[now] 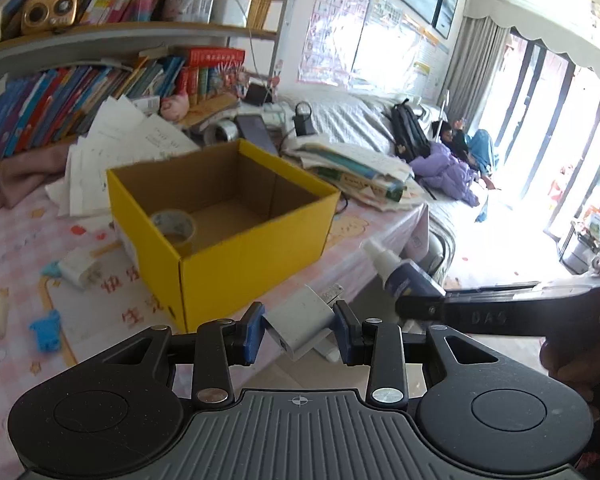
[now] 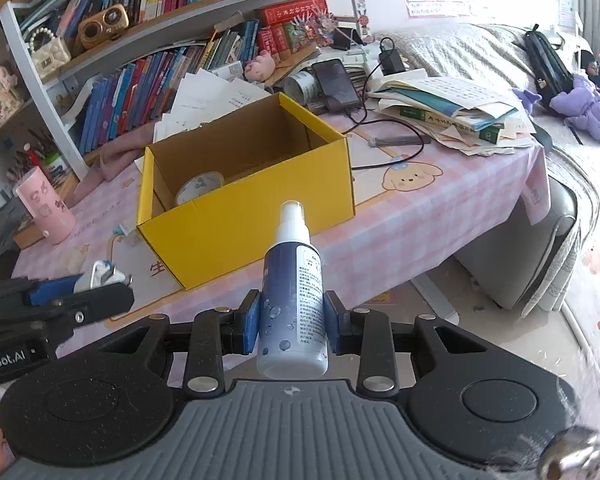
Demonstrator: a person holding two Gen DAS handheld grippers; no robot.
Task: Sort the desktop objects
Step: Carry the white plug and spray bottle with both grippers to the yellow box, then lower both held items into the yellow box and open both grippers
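An open yellow cardboard box (image 1: 236,256) stands on the pink tablecloth, and it also shows in the right wrist view (image 2: 260,224). A roll of clear tape (image 1: 175,227) lies inside it at the left end. My left gripper (image 1: 299,330) is shut on a white charger plug (image 1: 300,326), held in front of the box's near corner. My right gripper (image 2: 292,320) is shut on a blue spray bottle (image 2: 294,300) with a white nozzle, held in front of the box. The bottle also shows at the right of the left wrist view (image 1: 400,272).
A second white plug (image 1: 78,268) and blue scraps (image 1: 46,330) lie left of the box. A pink cup (image 2: 46,208) stands at the far left. Loose papers (image 1: 112,152), a phone (image 2: 336,82) with cable, and a stack of books (image 2: 452,112) sit behind. The table edge (image 2: 440,256) drops off at right.
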